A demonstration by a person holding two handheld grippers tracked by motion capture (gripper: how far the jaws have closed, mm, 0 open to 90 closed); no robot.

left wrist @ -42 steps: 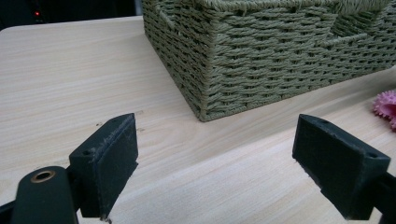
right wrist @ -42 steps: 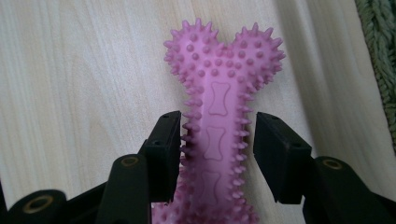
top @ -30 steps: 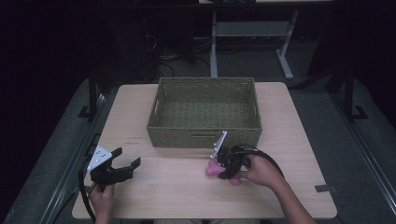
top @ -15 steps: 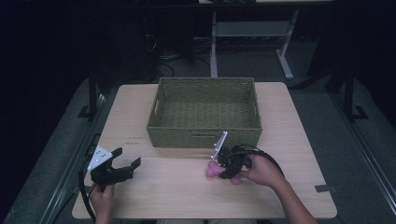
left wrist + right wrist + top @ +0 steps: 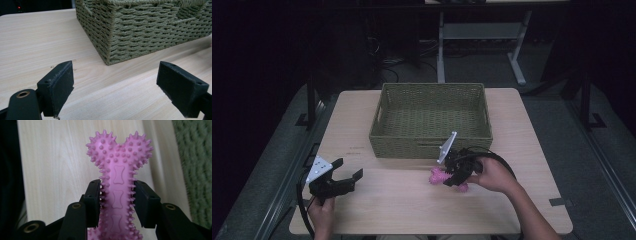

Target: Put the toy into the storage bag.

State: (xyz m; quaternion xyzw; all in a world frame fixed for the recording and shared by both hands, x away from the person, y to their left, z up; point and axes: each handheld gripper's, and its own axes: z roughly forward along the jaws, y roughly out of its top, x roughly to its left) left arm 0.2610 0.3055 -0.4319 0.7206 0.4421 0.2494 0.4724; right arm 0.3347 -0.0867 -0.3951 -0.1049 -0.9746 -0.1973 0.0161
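A pink spiky bone-shaped toy (image 5: 119, 155) stands between the jaws of my right gripper (image 5: 117, 195), which is shut on its shaft. In the high view the toy (image 5: 438, 176) is held just above the table, in front of the green woven basket (image 5: 427, 145), and my right gripper (image 5: 454, 177) grips it from the right. My left gripper (image 5: 348, 168) rests at the front left of the table, open with nothing between its jaws. In the left gripper view, the left gripper (image 5: 122, 90) faces the basket's near corner (image 5: 150, 27) over bare wood.
The basket has nothing in it and stands at the middle back of the wooden table (image 5: 387, 210). Its wall (image 5: 197, 170) lies close to the right of the toy. Beyond the table are dark floor and a desk frame (image 5: 512, 55).
My right gripper has risen slightly with the pink toy in its jaws. The left gripper has stayed put.
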